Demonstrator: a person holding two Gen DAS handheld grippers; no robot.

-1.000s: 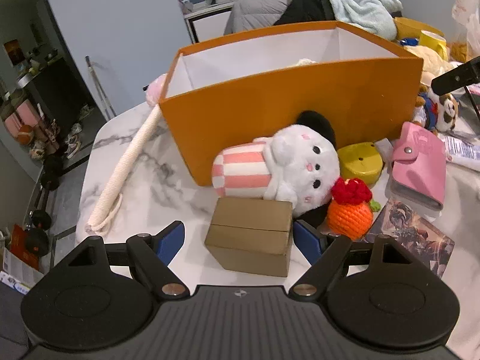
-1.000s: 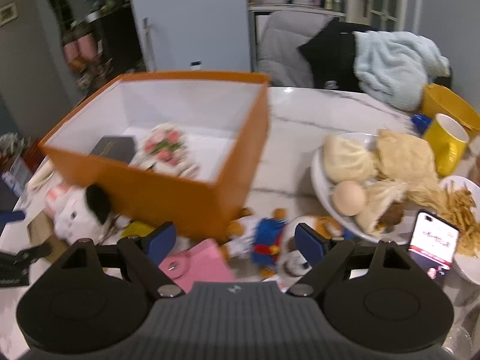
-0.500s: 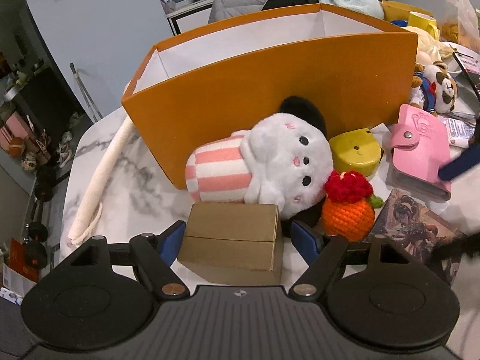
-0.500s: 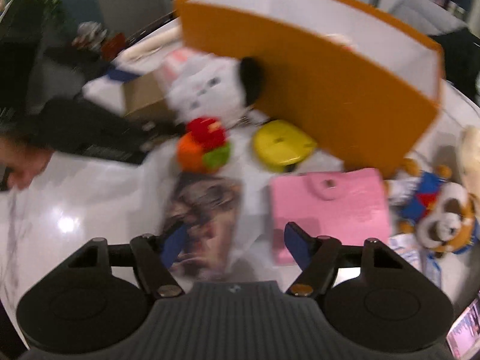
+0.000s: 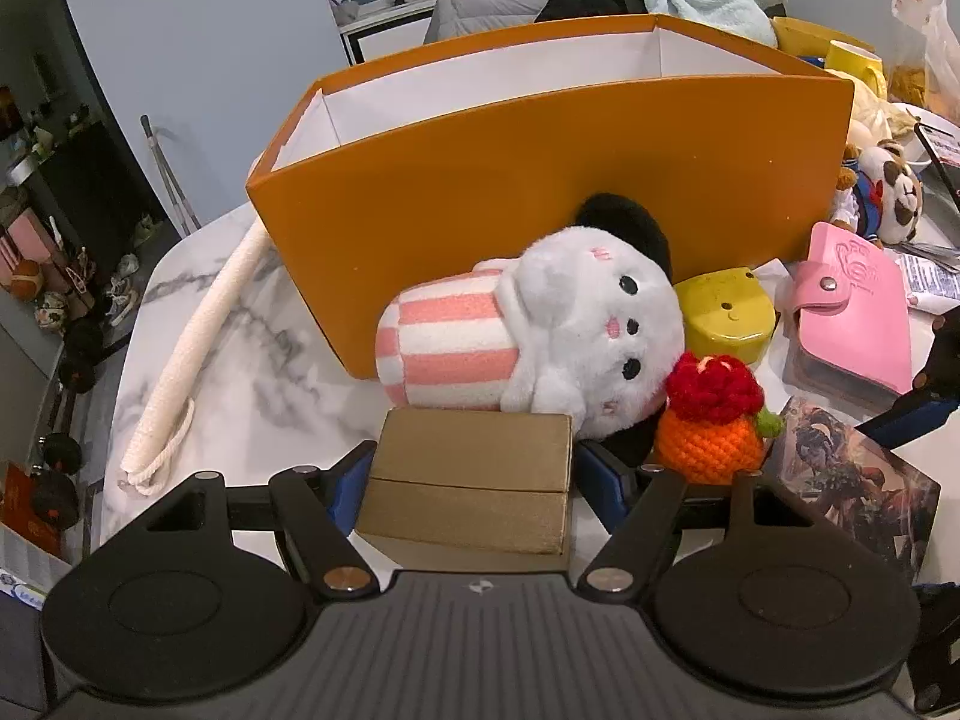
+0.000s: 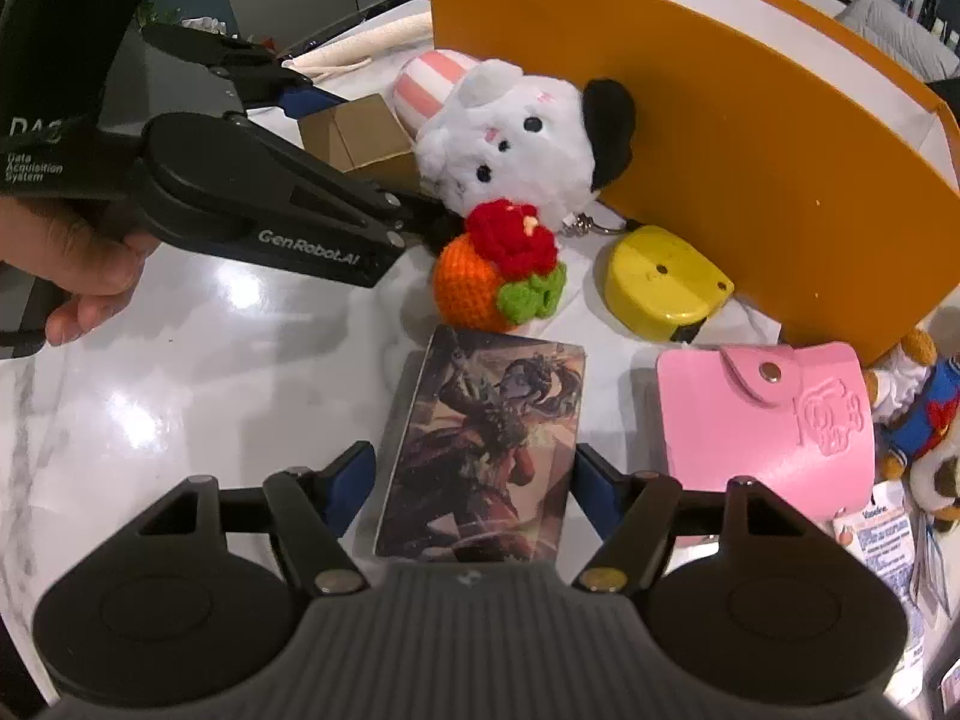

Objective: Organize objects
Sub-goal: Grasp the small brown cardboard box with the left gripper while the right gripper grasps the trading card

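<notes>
Gleaming white marble with grey veins forms the tabletop [image 5: 198,360], its rounded corner giving onto a dim room with a grey wall. Against the orange box's [image 5: 540,192] outer wall lie a striped plush [image 5: 540,342], a crocheted orange [image 6: 498,267] and a pink wallet [image 6: 774,414]. Jaws of the left gripper [image 5: 474,474] are closing around a tan cardboard box [image 5: 474,480]; the right gripper [image 6: 474,474] brackets an illustrated card tin [image 6: 486,444], jaws apart, contact unclear.
</notes>
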